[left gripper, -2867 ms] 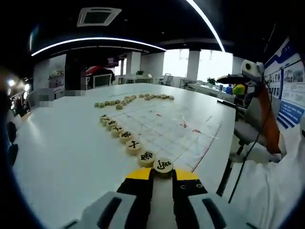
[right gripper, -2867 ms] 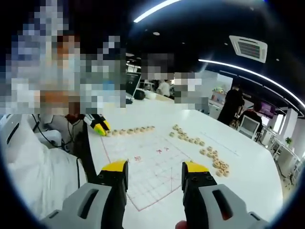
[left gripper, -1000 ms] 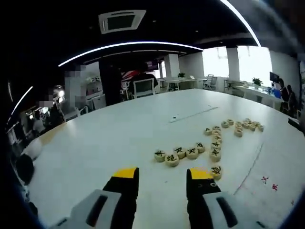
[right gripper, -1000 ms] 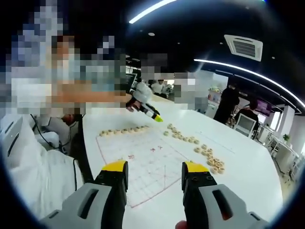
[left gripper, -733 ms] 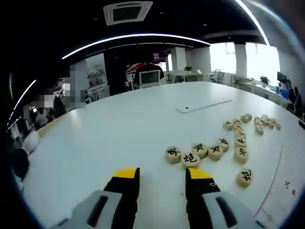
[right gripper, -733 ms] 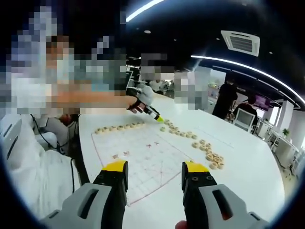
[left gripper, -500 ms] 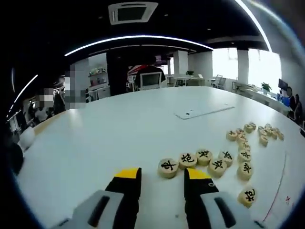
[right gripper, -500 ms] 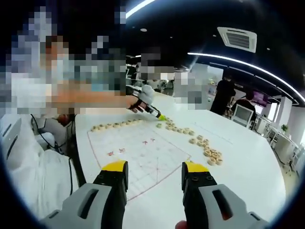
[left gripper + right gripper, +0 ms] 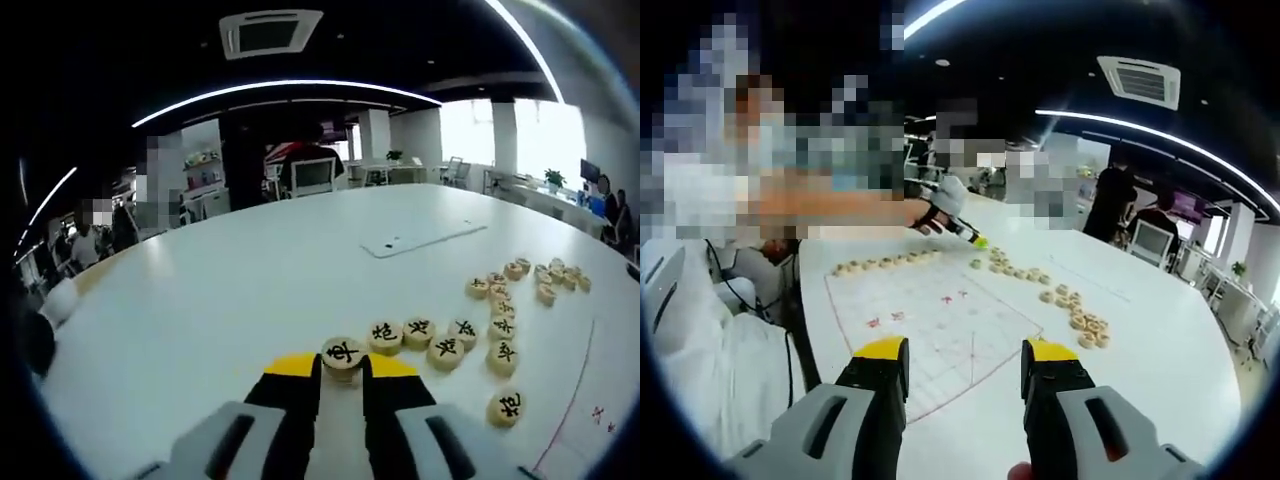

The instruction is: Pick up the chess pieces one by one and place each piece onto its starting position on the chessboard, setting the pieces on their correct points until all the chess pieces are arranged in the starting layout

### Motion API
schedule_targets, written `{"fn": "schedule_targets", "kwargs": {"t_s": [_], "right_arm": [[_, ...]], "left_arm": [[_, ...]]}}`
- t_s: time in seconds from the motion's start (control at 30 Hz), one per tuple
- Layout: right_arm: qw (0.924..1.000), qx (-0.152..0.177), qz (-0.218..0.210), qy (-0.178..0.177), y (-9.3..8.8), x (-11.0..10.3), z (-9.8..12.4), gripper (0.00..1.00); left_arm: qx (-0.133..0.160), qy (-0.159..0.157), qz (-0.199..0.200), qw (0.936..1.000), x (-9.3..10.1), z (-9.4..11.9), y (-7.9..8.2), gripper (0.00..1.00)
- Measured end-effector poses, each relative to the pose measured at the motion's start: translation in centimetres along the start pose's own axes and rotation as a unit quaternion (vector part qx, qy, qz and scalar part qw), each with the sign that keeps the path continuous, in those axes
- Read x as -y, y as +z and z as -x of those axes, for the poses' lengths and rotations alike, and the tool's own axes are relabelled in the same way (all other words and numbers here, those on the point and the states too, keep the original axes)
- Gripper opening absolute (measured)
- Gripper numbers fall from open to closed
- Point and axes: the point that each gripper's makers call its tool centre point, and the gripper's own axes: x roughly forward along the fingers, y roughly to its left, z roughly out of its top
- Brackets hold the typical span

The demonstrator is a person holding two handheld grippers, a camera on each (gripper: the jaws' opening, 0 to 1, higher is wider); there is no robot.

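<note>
Left gripper view: left tool (image 9: 342, 368) pinched on round wooden black-marked chess piece (image 9: 343, 354); a straight lift is advised, sparing neighbouring wooden discs (image 9: 415, 334). Right tool (image 9: 965, 372) held wide.

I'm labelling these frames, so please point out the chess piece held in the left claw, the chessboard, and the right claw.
chess piece (image 9: 343, 353), left gripper view, on its top face with the black character.
chessboard (image 9: 930, 320), right gripper view, on a bare part of the grid.
right claw (image 9: 963, 362), right gripper view, midway between its yellow tips.

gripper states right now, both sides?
Left gripper: shut on a chess piece.
Right gripper: open, holding nothing.
</note>
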Motion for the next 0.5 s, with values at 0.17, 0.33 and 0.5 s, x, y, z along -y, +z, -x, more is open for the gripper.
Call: {"fn": "schedule_targets", "kwargs": {"t_s": [0.17, 0.33, 0.5], "right_arm": [[1.0000, 0.001, -0.001, 0.009, 0.0, -0.4, -0.3, 0.45], [0.9999, 0.002, 0.008, 0.012, 0.5, -1.2, -0.3, 0.45], [0.9997, 0.010, 0.019, 0.008, 1.3, -1.8, 0.7, 0.45]], "left_arm": [[0.011, 0.002, 0.005, 0.9999, 0.0, 3.1, 0.7, 0.19], [0.046, -0.014, 0.000, 0.9988, 1.0, 8.2, 2.0, 0.19], [0.062, -0.025, 0.007, 0.9977, 1.1, 13.4, 1.9, 0.19]]}}
